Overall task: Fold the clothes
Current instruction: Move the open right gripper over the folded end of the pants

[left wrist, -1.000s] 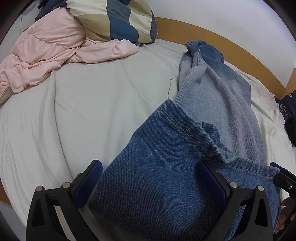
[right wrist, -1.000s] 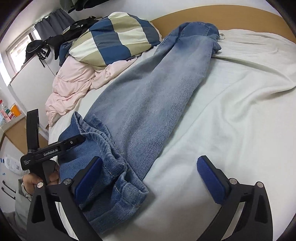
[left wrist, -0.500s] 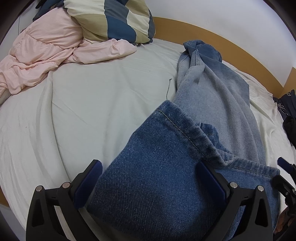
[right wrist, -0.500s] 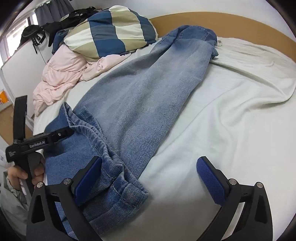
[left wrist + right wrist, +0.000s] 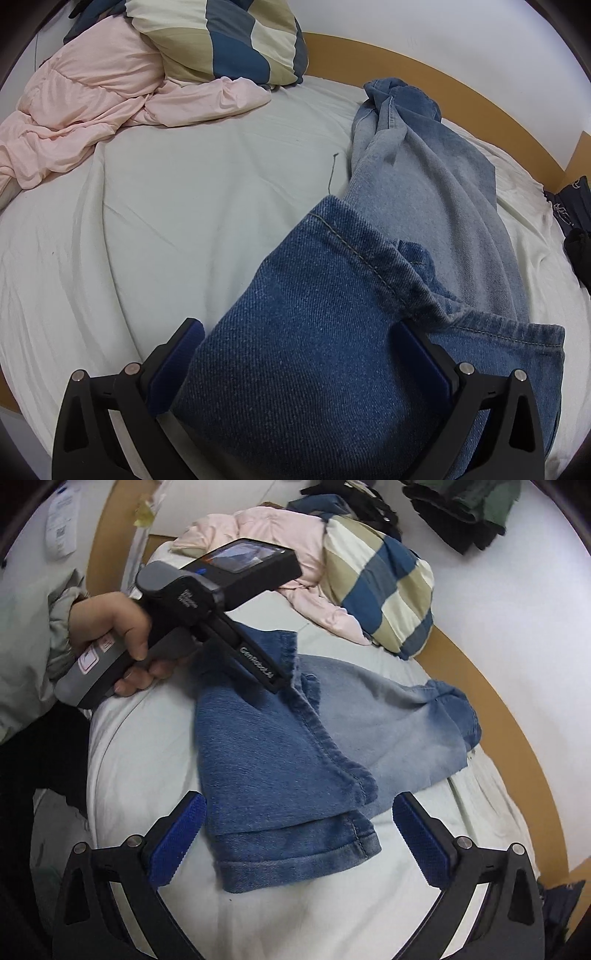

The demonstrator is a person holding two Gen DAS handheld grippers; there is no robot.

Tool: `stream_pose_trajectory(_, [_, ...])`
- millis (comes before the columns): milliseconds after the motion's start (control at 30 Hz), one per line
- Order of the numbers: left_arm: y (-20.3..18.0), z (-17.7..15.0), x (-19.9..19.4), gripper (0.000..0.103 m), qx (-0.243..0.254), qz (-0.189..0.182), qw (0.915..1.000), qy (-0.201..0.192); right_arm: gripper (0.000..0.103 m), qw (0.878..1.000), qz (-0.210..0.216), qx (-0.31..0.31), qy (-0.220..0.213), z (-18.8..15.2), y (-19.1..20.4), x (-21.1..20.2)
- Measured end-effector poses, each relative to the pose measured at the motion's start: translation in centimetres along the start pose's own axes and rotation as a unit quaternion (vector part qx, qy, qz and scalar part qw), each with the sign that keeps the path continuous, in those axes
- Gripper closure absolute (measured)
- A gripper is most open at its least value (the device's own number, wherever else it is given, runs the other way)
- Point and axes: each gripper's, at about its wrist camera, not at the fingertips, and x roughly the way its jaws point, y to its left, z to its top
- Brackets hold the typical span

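While one pair of twill denim jeans (image 5: 280,753) lies folded over on the white-sheeted bed (image 5: 140,746), the left claw (image 5: 295,354) straddles its dark hem, grip undeterminable, and the right claw (image 5: 299,830) hangs wide open, empty, beside one striped pillow (image 5: 380,590).

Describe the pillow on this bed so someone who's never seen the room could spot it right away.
Start at the white-sheeted bed and look toward its far end by the wooden frame. There a crumpled pink blanket lies, and the pillow rests on its edge. It alone is patterned, in broad cream, tan and blue blocks.
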Motion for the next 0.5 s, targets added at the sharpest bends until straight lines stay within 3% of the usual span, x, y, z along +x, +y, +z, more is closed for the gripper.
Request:
stream_pose_trajectory(133, [0.5, 0.0, -0.7, 0.0, -0.008, -0.008, 0.9999, -0.008, 0.0, 0.997, -0.019, -0.067, 0.022, 0.7, 2.4, 1.6])
stream_pose_trajectory(233, [1.0, 0.2, -1.3, 0.0, -0.011, -0.004, 0.9998, -0.019, 0.002, 0.996, -0.029, -0.078, 0.021, 1.1, 2.1, 1.9])
stream_pose_trajectory(267, [1.2, 0.2, -1.6, 0.0, -0.011, -0.003, 0.9996, -0.025, 0.007, 0.996, -0.032, -0.082, 0.021, 1.2, 2.0, 2.0])
stream_pose_trajectory(300, [1.4, 0.3, -2.0, 0.0, -0.01, -0.005, 0.9994, -0.034, 0.017, 0.995, -0.035, -0.086, 0.021, 1.3, 1.9, 2.1])
stream_pose_trajectory(400, [1.6, 0.5, -3.7, 0.0, 0.005, -0.014, 0.9974, -0.071, 0.017, 0.994, -0.045, -0.097, 0.02, 1.7, 1.6, 2.5])
stream_pose_trajectory(500, [1.1, 0.2, -5.6, 0.0, 0.051, -0.033, 0.9908, -0.121, 0.017, 0.994, -0.059, -0.095, 0.015, 2.1, 0.8, 2.4])
